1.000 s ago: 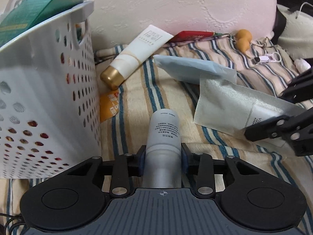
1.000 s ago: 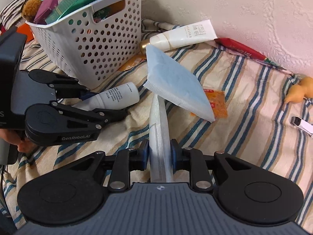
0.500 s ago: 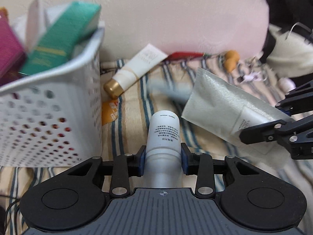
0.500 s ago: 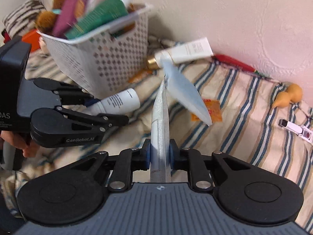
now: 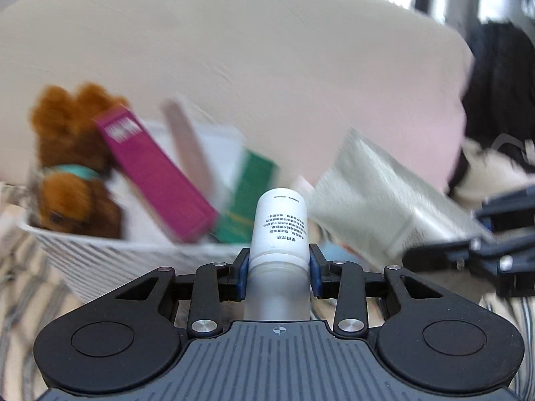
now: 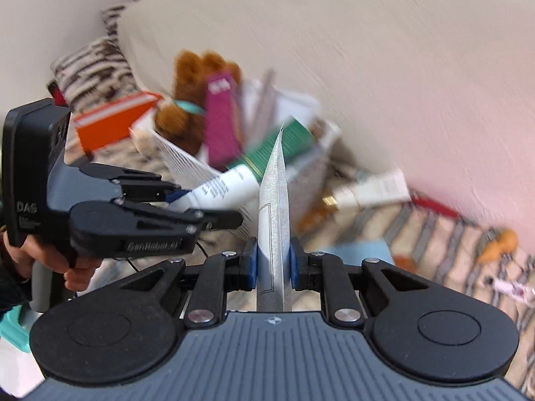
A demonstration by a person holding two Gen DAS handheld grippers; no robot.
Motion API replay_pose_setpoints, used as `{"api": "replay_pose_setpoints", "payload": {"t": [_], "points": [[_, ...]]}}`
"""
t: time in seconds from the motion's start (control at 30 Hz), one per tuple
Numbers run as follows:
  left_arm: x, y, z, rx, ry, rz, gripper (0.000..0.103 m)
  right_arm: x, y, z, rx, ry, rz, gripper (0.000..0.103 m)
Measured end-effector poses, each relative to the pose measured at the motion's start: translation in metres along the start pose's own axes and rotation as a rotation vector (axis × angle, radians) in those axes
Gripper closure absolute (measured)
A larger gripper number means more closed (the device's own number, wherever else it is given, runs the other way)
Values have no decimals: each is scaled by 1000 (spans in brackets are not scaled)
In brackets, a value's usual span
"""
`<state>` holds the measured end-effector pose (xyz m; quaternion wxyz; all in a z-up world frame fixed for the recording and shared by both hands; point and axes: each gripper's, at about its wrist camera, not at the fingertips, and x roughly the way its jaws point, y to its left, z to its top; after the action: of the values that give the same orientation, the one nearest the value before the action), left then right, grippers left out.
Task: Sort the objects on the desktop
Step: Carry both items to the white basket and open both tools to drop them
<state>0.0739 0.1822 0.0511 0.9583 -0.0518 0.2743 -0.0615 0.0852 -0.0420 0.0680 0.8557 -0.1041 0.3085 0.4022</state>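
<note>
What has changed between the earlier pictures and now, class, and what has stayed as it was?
Both tongs have risen from the striped cloth toward the white basket, whose contents now show from above. The left tongs still clamp the white bottle; the right tongs still clamp the silver sachet. The blue packet that leaned on the sachet now lies on the cloth. Nothing was released.

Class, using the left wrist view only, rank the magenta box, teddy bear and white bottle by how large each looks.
1. Teddy bear and magenta box: too alike, and blurred, to separate.
2. White bottle: smallest visible part, though nearest the camera, so true size is unsure.
</note>
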Motion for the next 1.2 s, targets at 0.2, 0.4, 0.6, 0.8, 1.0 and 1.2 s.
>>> {"api": "replay_pose_setpoints", "payload": {"t": [0.2,0.4,0.6,0.8,1.0,1.2], "points": [[-8,52,45,-92,-86,148,70,24,21,44,20,-94,16,83],[17,90,60,-153,-100,241,70,67,27,73,51,-161,-24,82],[50,118,58,-281,-125,221,69,119,23,88,130,-213,-17,83],[65,124,55,-276,-163,235,69,147,12,90,155,-247,12,82],[64,117,42,-219,-209,236,69,167,20,92,103,-241,0,82],[72,115,35,-235,-217,274,69,183,29,81,29,-197,-30,83]]}}
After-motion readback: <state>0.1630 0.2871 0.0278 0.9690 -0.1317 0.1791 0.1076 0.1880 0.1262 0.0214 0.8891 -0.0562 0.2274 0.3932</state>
